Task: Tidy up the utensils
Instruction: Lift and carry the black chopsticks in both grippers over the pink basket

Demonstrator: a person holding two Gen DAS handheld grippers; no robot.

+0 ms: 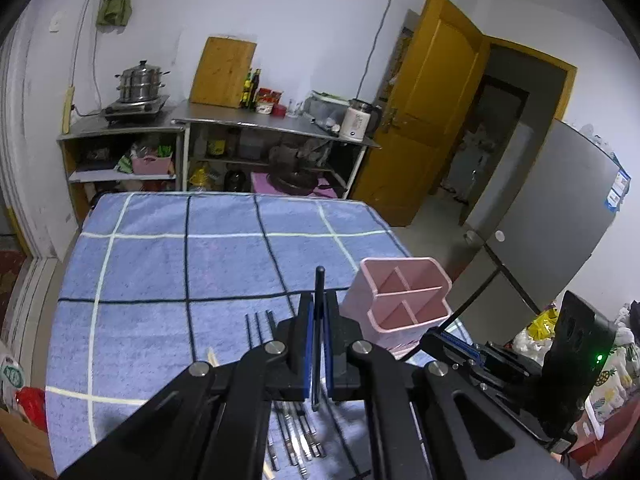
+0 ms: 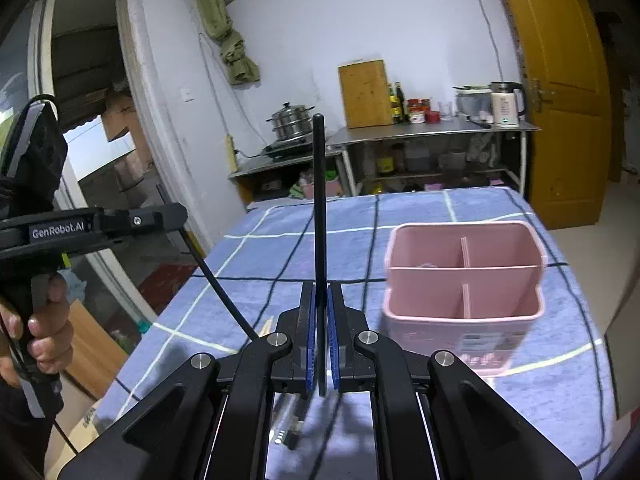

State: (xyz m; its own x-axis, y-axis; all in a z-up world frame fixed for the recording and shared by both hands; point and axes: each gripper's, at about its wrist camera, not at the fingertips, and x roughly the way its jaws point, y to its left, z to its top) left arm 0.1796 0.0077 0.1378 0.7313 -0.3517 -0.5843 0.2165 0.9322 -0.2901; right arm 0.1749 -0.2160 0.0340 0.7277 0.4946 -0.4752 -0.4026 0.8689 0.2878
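Left wrist view: the left gripper [image 1: 318, 320] is clamped on a thin black chopstick [image 1: 319, 288] that rises between its blue pads, above a blue checked towel-covered table [image 1: 160, 272]. More dark chopsticks [image 1: 260, 328] and metal-handled utensils [image 1: 298, 432] lie on the cloth under the gripper, and a pink plastic divided utensil holder [image 1: 404, 300] stands just to its right. Right wrist view: the right gripper [image 2: 320, 320] pinches another long black chopstick [image 2: 319, 208], upright between its pads. The pink holder [image 2: 464, 280] stands near on the right, its compartments empty, and a hand [image 2: 44, 320] grips the other tool at the left edge.
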